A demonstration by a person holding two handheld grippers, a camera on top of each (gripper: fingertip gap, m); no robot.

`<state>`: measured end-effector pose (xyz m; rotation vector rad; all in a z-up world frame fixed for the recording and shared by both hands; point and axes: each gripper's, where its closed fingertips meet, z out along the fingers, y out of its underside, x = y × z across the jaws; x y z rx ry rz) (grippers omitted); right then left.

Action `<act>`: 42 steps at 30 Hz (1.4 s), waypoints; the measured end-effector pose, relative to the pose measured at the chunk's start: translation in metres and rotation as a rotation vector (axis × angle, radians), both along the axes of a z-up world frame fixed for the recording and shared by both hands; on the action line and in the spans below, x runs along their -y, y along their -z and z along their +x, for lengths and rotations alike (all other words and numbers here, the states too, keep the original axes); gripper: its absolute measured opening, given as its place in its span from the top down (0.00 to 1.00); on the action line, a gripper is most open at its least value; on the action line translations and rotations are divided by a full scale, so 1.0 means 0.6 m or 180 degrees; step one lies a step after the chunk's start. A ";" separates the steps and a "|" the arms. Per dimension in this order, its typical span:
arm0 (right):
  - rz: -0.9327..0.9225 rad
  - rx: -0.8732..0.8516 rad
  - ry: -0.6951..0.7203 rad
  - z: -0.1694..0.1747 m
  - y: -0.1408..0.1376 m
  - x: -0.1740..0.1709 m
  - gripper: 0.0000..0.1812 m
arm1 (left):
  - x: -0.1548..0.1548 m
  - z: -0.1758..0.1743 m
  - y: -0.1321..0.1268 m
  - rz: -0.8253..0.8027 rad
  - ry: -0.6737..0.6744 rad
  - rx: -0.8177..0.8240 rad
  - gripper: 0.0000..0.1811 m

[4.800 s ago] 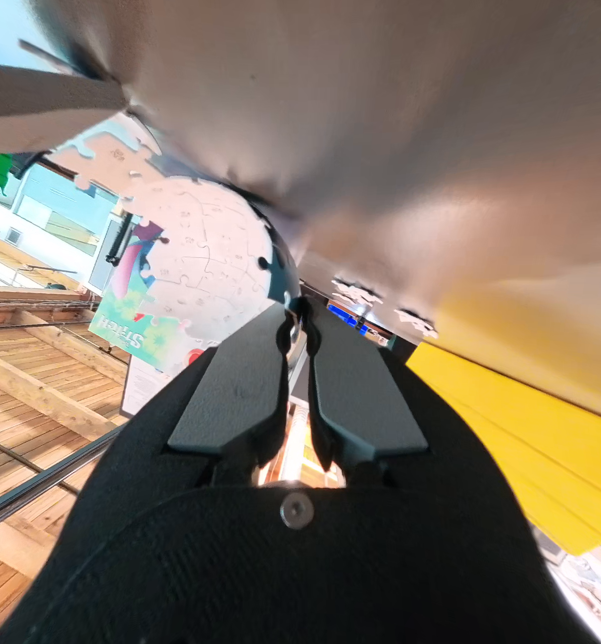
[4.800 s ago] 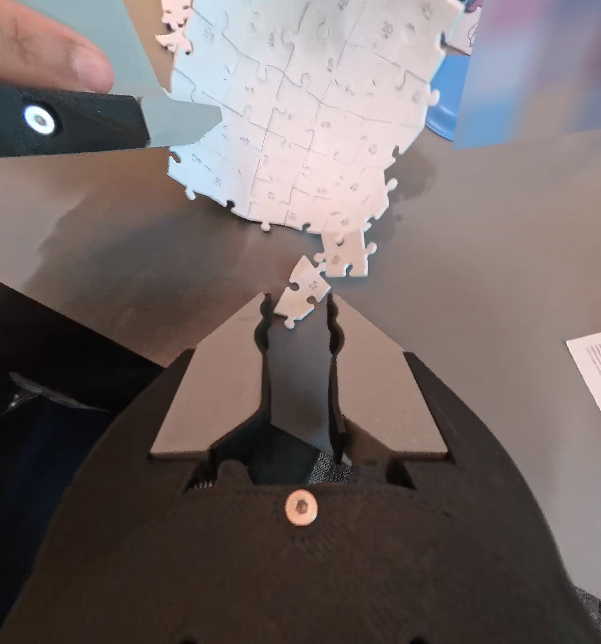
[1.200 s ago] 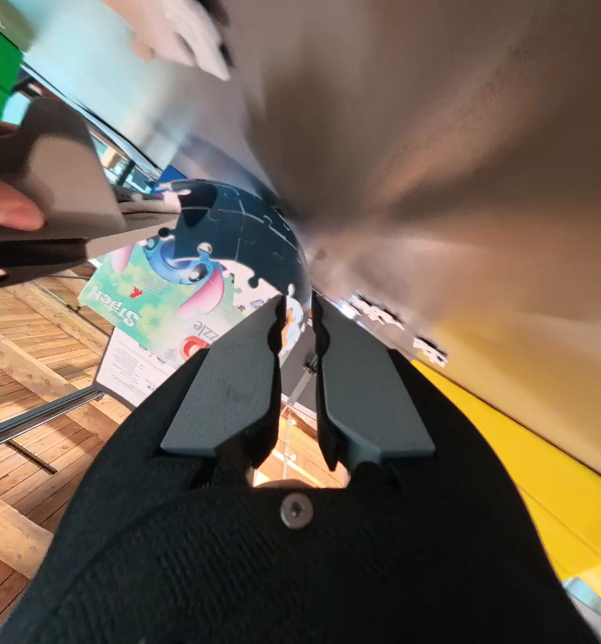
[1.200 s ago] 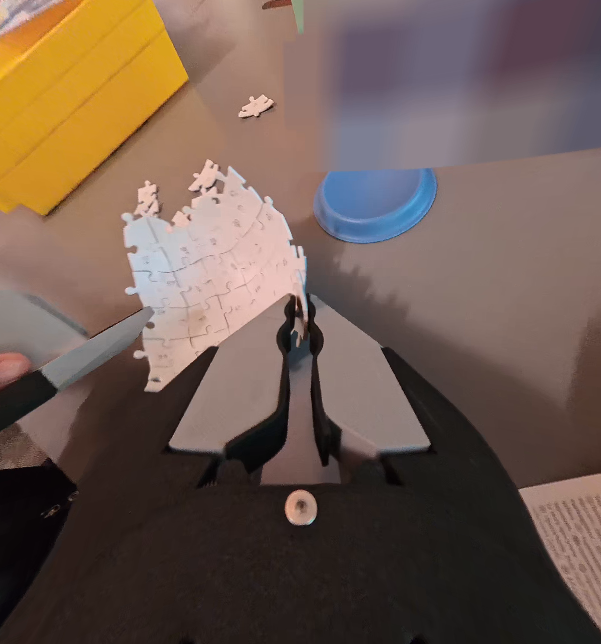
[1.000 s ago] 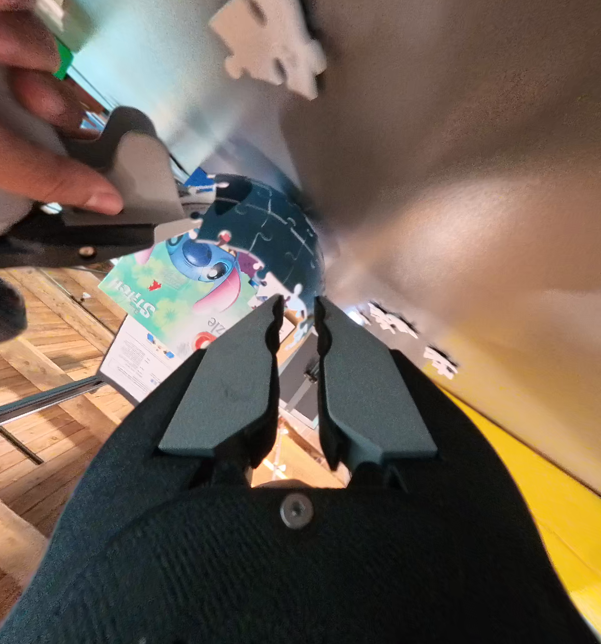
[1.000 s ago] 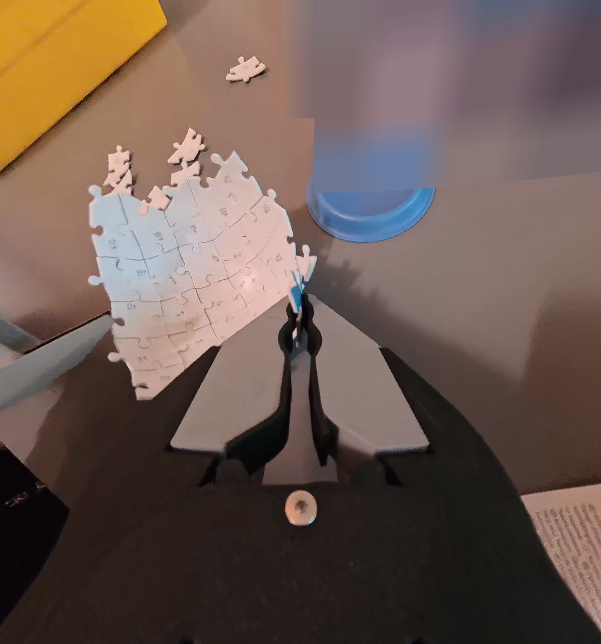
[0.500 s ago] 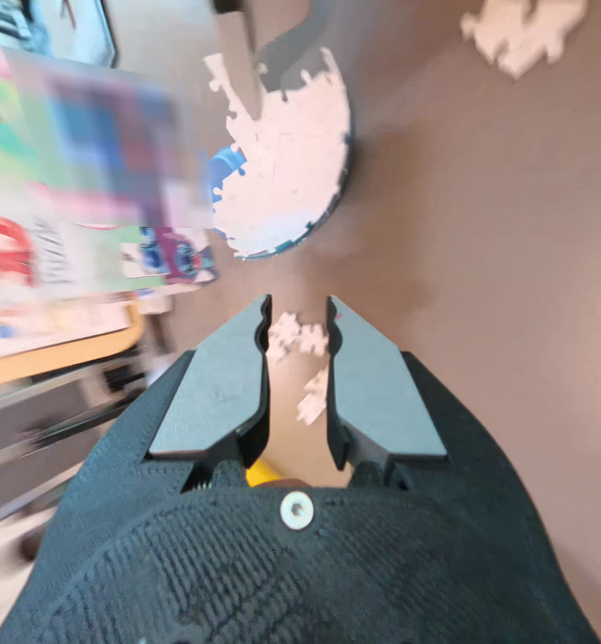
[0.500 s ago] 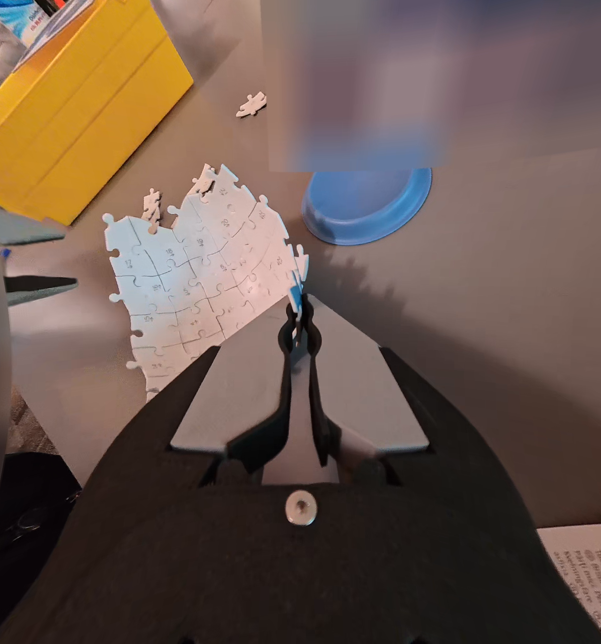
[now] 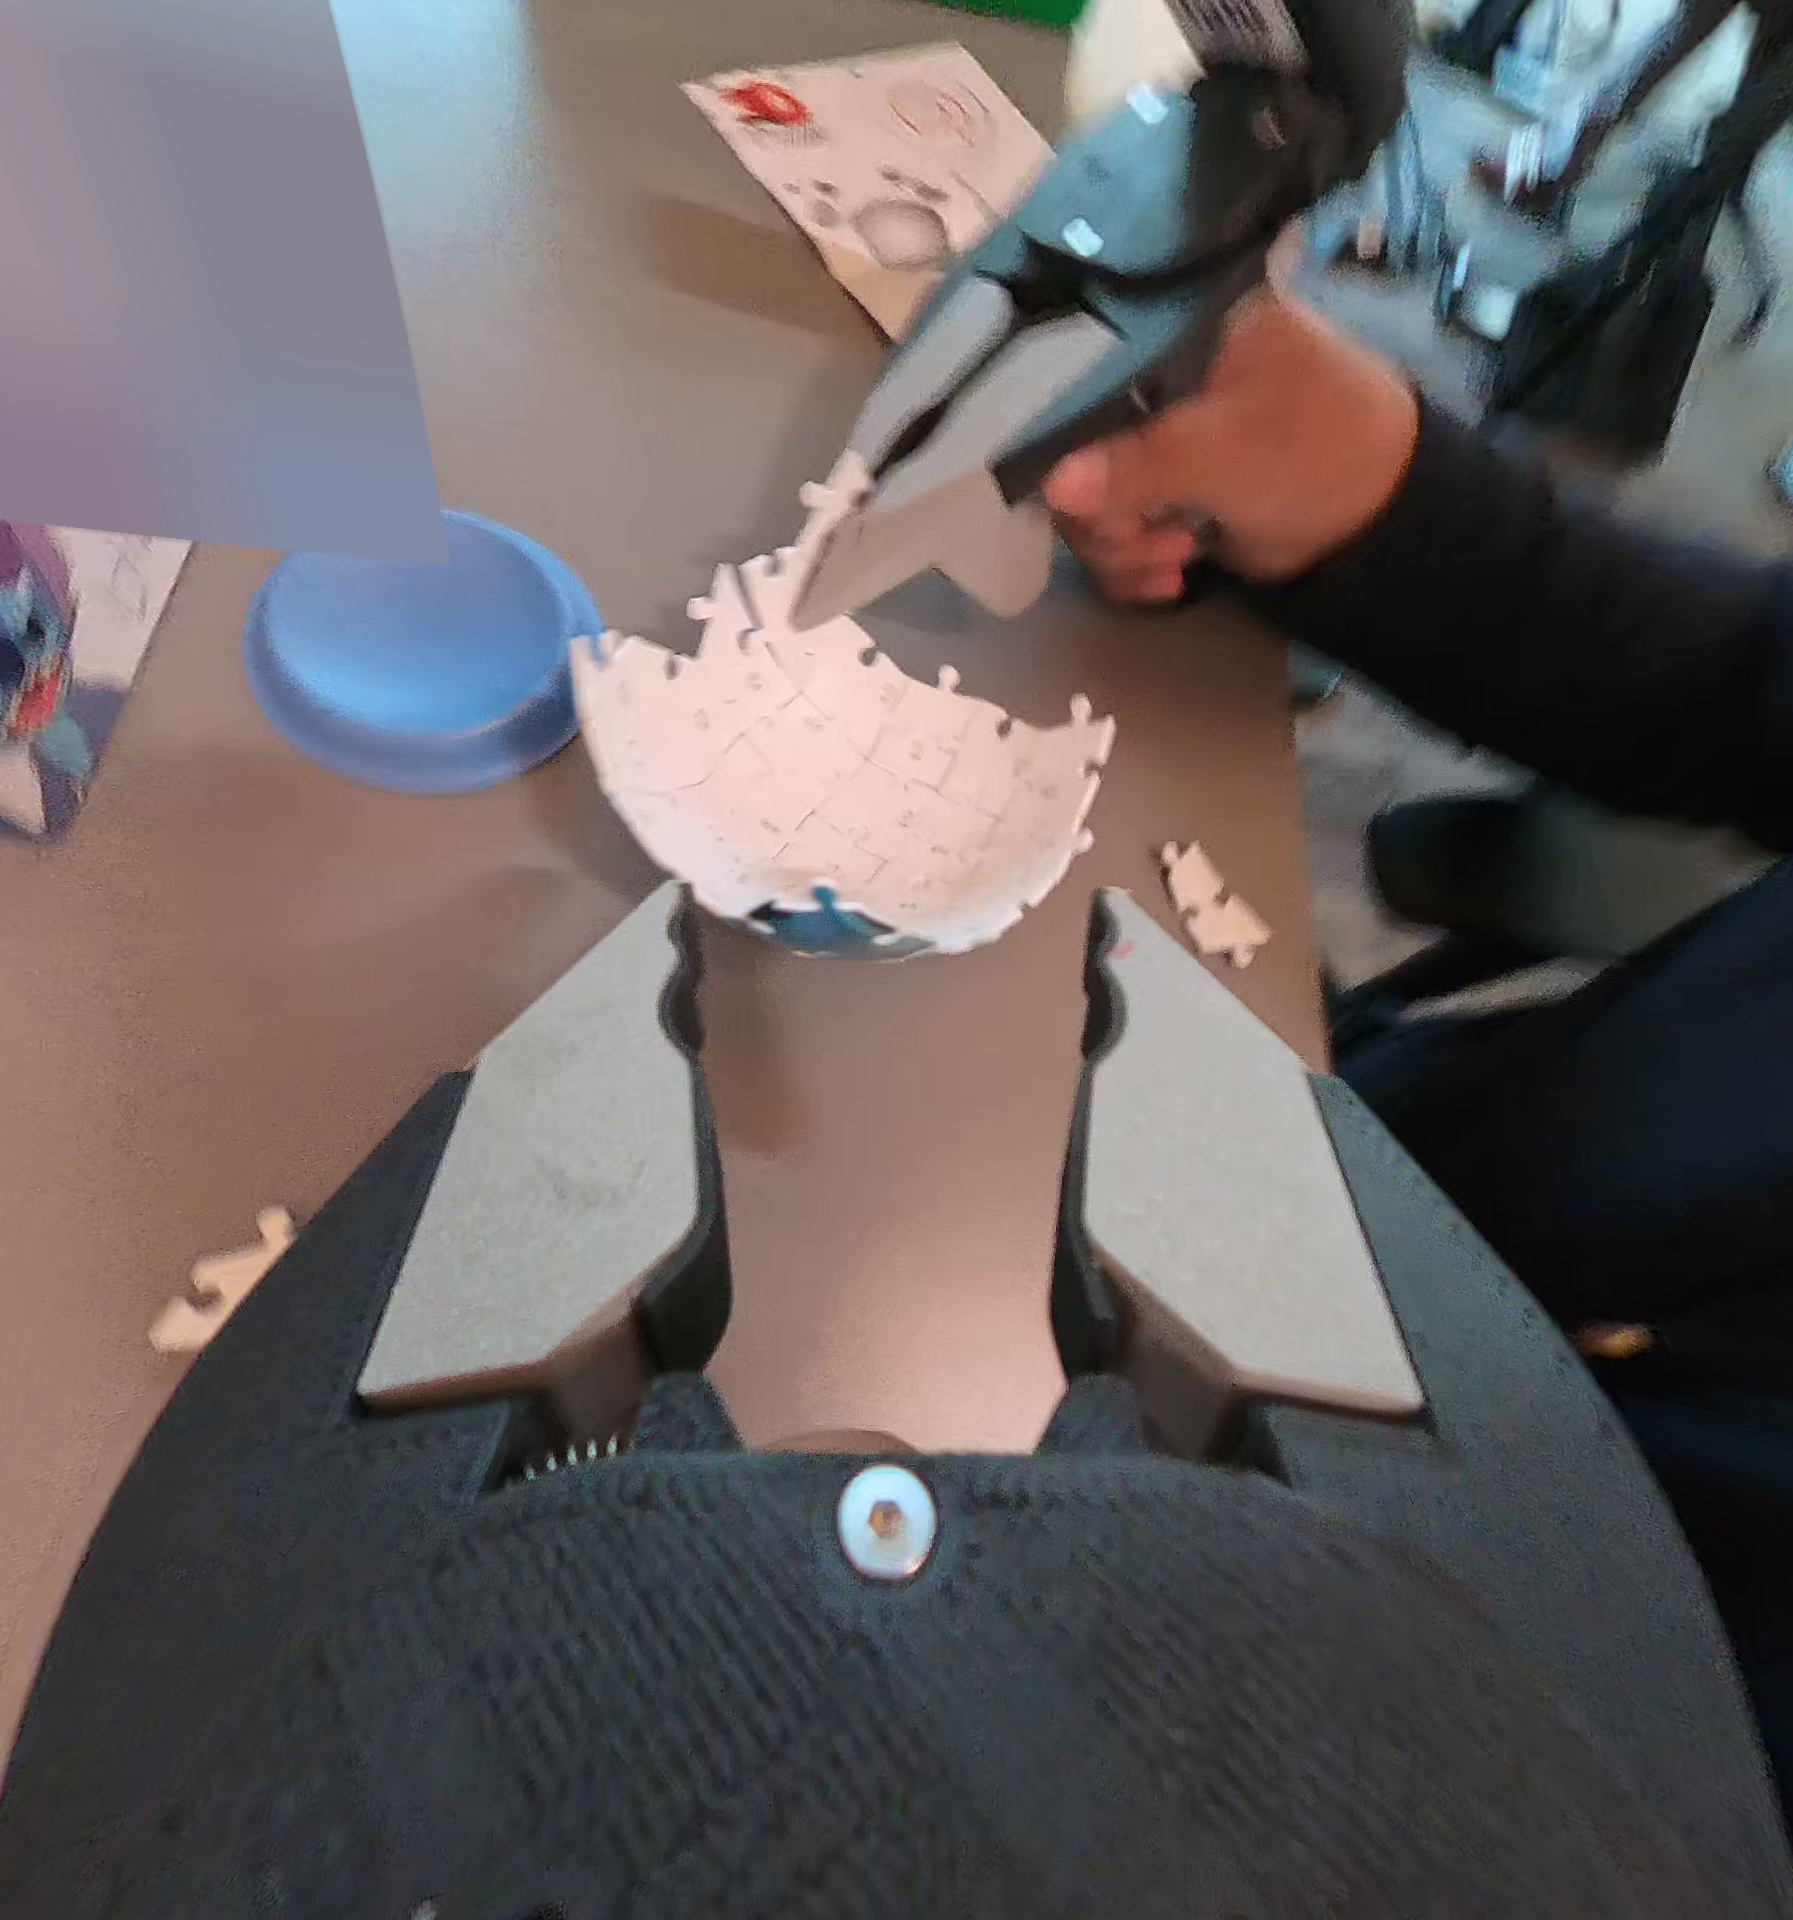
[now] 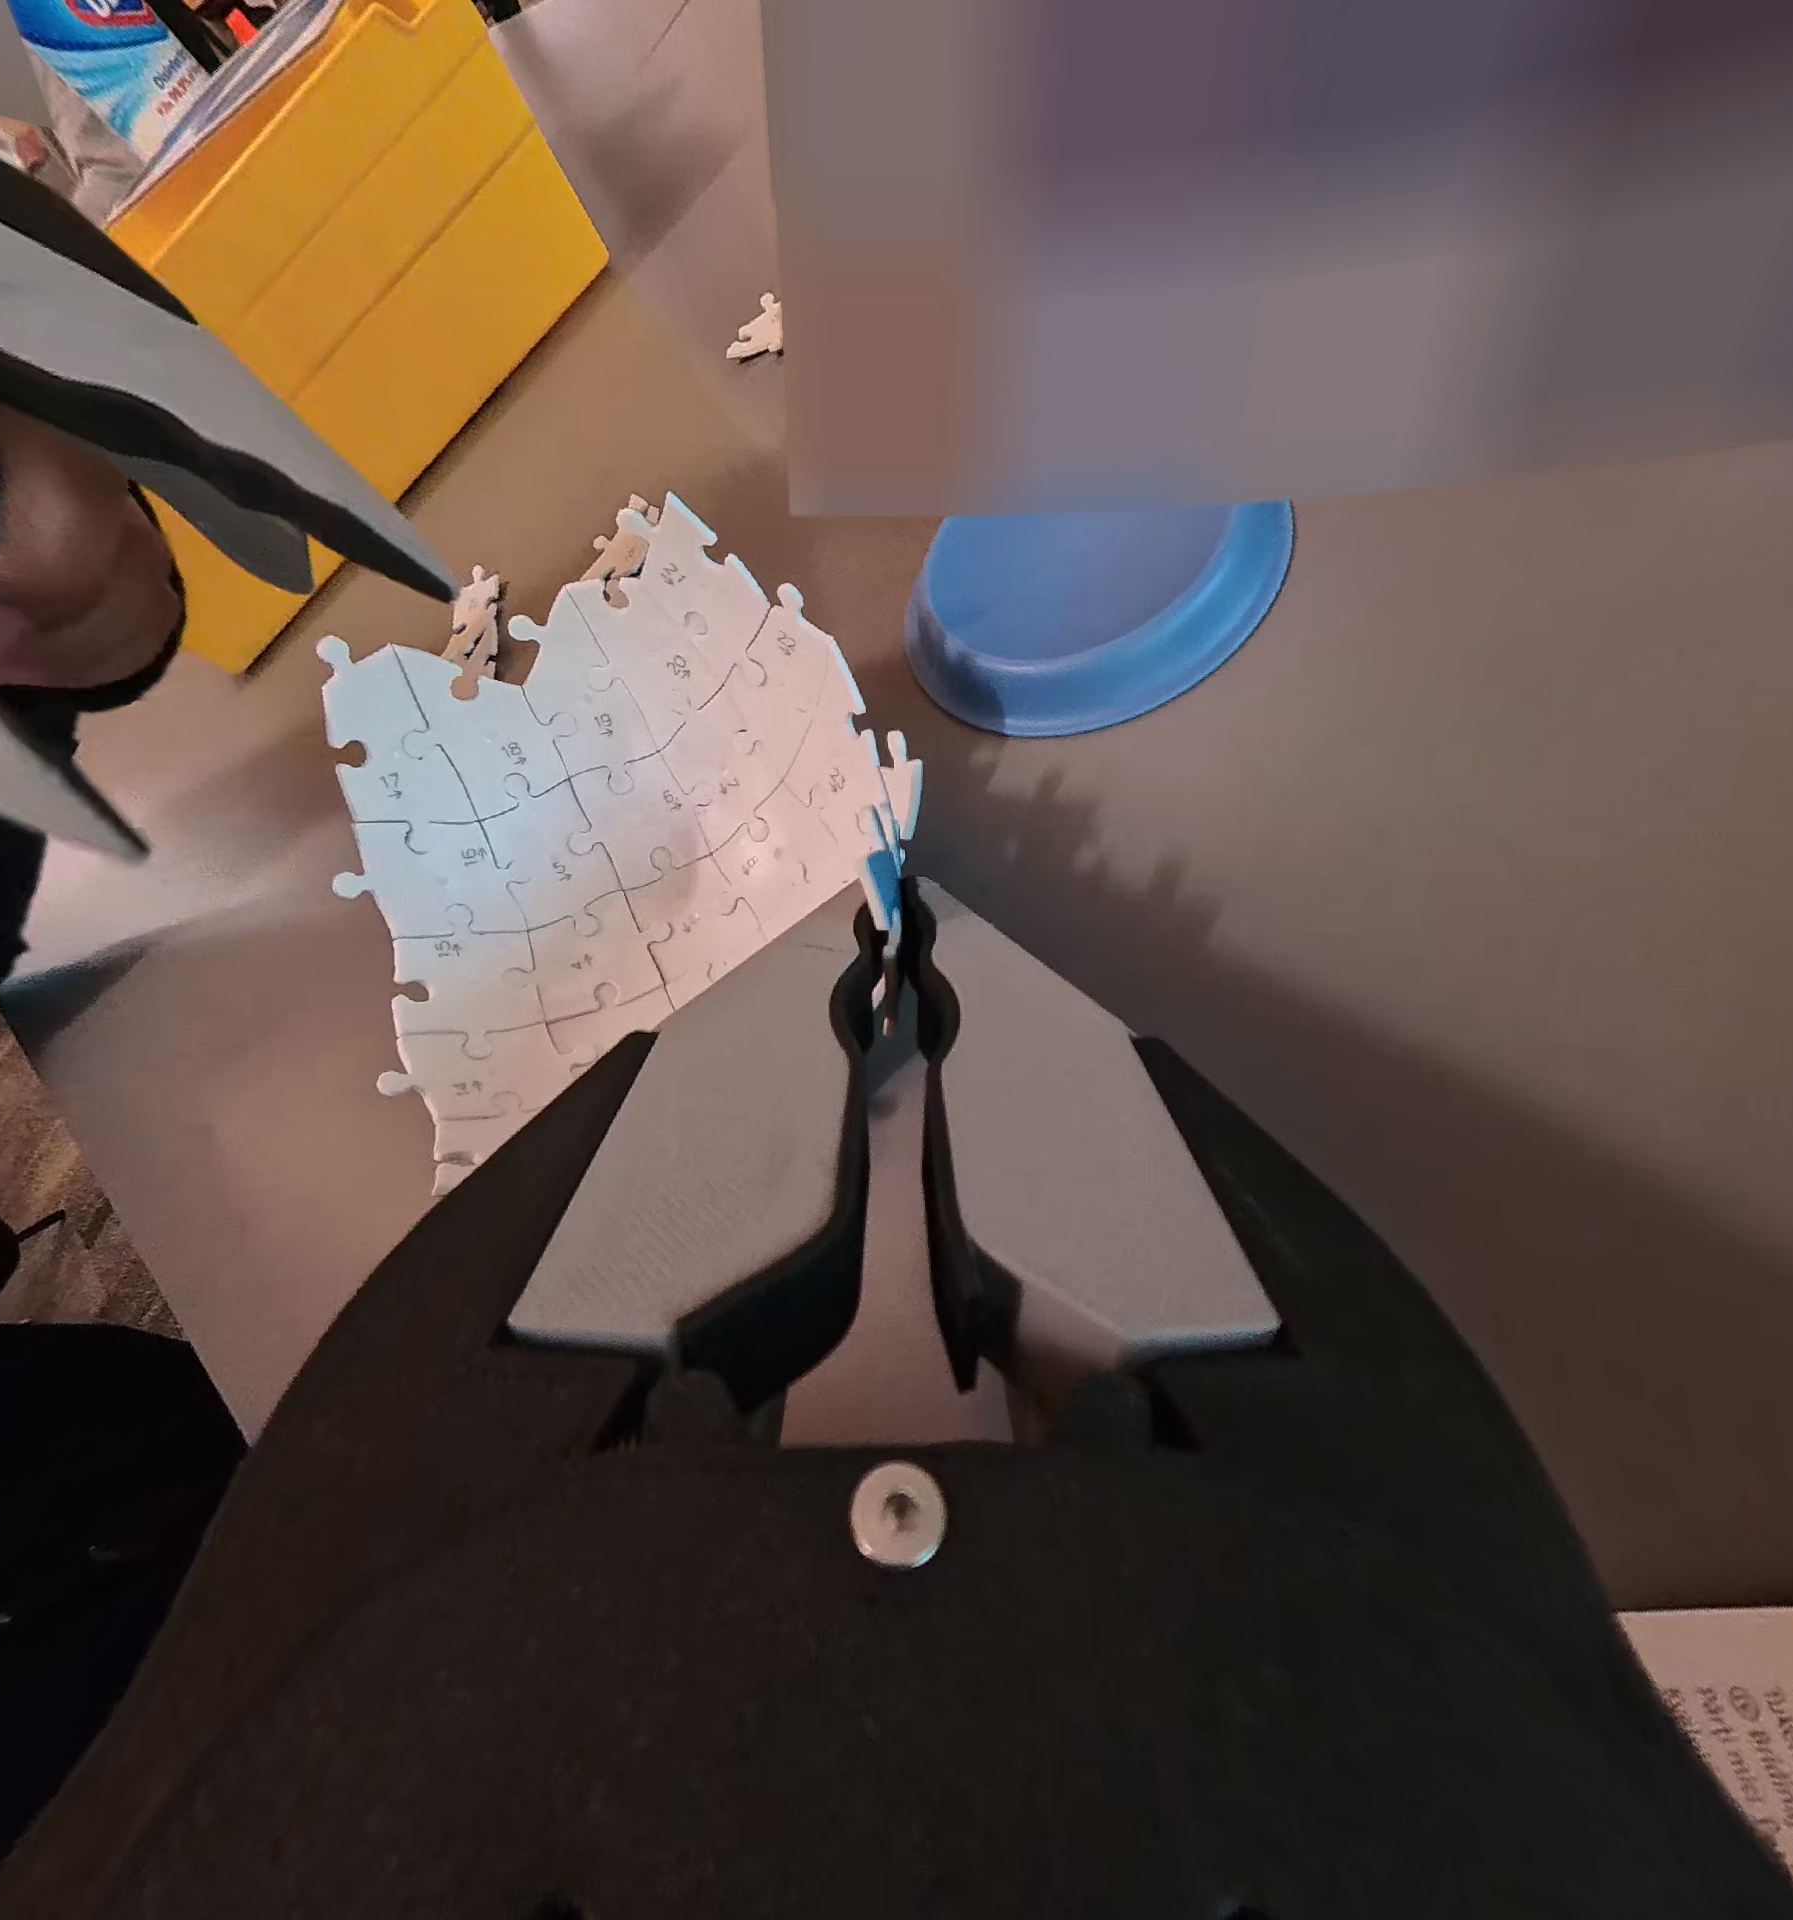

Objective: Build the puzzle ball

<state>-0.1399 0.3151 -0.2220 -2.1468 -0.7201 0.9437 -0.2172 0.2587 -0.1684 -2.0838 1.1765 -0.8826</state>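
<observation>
Across the upper left of the left wrist view, and the upper right of the right wrist view, mosaic patches hide whatever stands behind the blue dish (image 9: 409, 665); only its front rim shows. The ball (image 9: 840, 774), a half-built white shell with its hollow side facing both cameras, is itself partly hidden: in the right wrist view its lower edge disappears behind the right gripper (image 10: 897, 914), and its printed outer face shows only as a dark blue sliver at the bottom in the left wrist view. Whether the shell touches the table (image 9: 300, 987) I cannot tell.

That right gripper is pressed together on the shell's rim, pinching a piece (image 10: 884, 883) seen edge-on, so its shape is hard to read. The left gripper (image 9: 887, 925) is spread wide, empty, its tips just short of the shell's near edge with bare table between them.

A loose piece (image 9: 1212, 902) lies just right of the left gripper's tip, close to the table's right edge, beyond which dark clothing fills the frame. Another piece (image 9: 222, 1273) lies near the left, blurred and partly covered by the gripper body. Two more pieces (image 10: 476, 618) sit behind the shell, half hidden by its rim, and one (image 10: 757, 330) is cut by the mosaic.

A yellow box (image 10: 352, 270) stands well behind, its top cut off. A printed sheet (image 9: 871, 166) lies at the far edge, too blurred to make out. Open table stretches to the right of the dish.
</observation>
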 end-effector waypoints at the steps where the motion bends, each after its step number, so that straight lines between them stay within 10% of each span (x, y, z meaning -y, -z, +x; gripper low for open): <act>1: 0.0013 0.0007 -0.0007 0.000 0.000 0.000 1.00 | -0.007 -0.004 -0.002 -0.0148 -0.0125 0.0042 0.63; 12: 0.0173 0.0048 -0.0007 -0.003 -0.005 0.000 1.00 | -0.111 0.014 0.045 -0.0199 -0.0319 -0.0964 0.72; 17: 0.0214 0.0074 0.0007 -0.002 -0.005 0.001 1.00 | -0.103 0.026 0.074 -0.0051 -0.0182 -0.1245 0.98; 42: 0.0120 -0.0206 -0.0396 -0.026 -0.015 0.028 1.00 | -0.060 0.020 0.039 0.1179 -0.0371 -0.1017 0.99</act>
